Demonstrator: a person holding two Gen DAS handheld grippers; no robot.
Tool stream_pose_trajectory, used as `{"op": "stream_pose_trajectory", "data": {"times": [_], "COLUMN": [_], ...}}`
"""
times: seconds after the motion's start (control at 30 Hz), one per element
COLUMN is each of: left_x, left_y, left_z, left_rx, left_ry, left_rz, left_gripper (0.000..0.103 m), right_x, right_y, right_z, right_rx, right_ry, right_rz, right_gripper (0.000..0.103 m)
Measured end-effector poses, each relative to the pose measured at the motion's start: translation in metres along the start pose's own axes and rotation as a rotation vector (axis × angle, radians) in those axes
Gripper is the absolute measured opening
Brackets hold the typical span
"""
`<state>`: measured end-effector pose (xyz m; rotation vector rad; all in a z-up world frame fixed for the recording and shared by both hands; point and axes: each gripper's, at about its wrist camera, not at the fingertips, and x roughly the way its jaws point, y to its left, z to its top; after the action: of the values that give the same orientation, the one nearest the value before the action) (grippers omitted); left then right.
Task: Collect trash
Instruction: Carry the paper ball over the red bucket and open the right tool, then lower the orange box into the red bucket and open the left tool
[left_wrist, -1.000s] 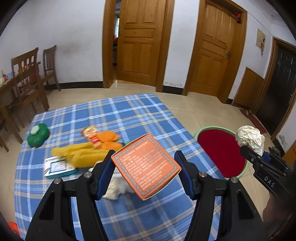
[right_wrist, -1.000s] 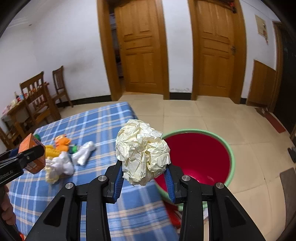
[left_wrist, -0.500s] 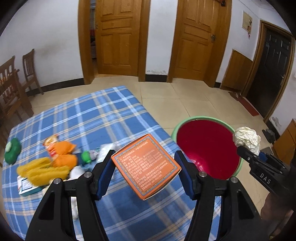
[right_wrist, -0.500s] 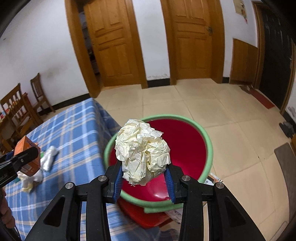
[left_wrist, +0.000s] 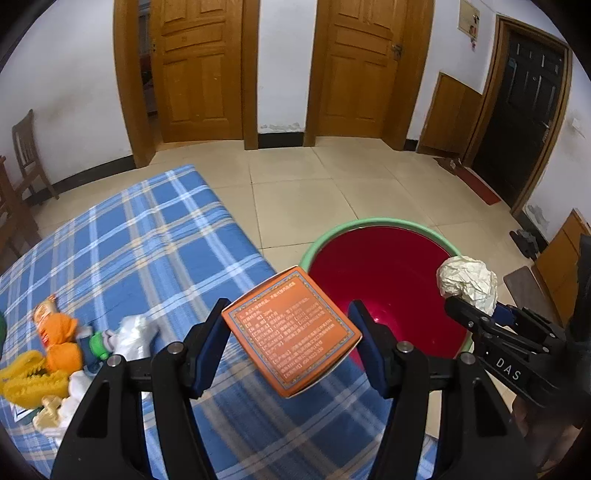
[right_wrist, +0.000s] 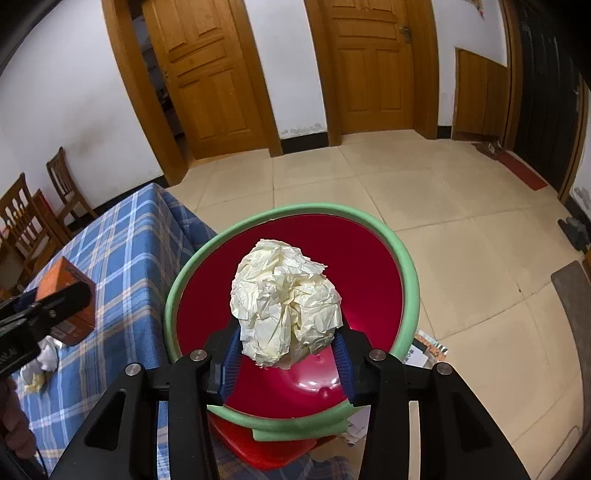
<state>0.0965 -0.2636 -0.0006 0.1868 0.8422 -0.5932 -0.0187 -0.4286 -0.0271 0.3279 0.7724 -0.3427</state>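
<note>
My left gripper (left_wrist: 291, 332) is shut on an orange box (left_wrist: 291, 332) and holds it above the table edge, just left of the red basin (left_wrist: 388, 280) with a green rim. My right gripper (right_wrist: 284, 339) is shut on a crumpled paper ball (right_wrist: 284, 302) and holds it above the basin (right_wrist: 369, 258). The ball also shows in the left wrist view (left_wrist: 467, 282), over the basin's right rim. The orange box shows in the right wrist view (right_wrist: 68, 295) at far left.
The table has a blue plaid cloth (left_wrist: 147, 240). Orange and yellow wrappers (left_wrist: 55, 343), a small green item (left_wrist: 98, 341) and white crumpled plastic (left_wrist: 135, 332) lie at its left. Wooden chairs (right_wrist: 37, 218) stand far left. Tiled floor (left_wrist: 332, 184) and wooden doors lie beyond.
Both grippers swung right toward the basin. The paper ball now hangs over the basin's middle, and the orange box has come close to the basin's left rim.
</note>
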Motion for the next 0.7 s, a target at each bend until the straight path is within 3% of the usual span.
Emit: {"op": "stream_pose_trajectory", "data": {"times": [0.23,0.7], "left_x": [0.015,0.041], "left_y": [-0.013,-0.044], "left_z": [0.004,0.007], "left_rx": [0.026,0.085], "left_ry": [0.011,0.036], "left_rz": [-0.025,-0.105], "left_gripper": [0.065,0.065], "right_x": [0.000,-0.004], "right_y": [-0.014,-0.044], "right_z": [0.003,0.000], "right_rx": [0.028,0.117], "right_ry": [-0.012,-0.008], "right_rz": [0.003,-0.026], "right_gripper": [0.060,0.062]}}
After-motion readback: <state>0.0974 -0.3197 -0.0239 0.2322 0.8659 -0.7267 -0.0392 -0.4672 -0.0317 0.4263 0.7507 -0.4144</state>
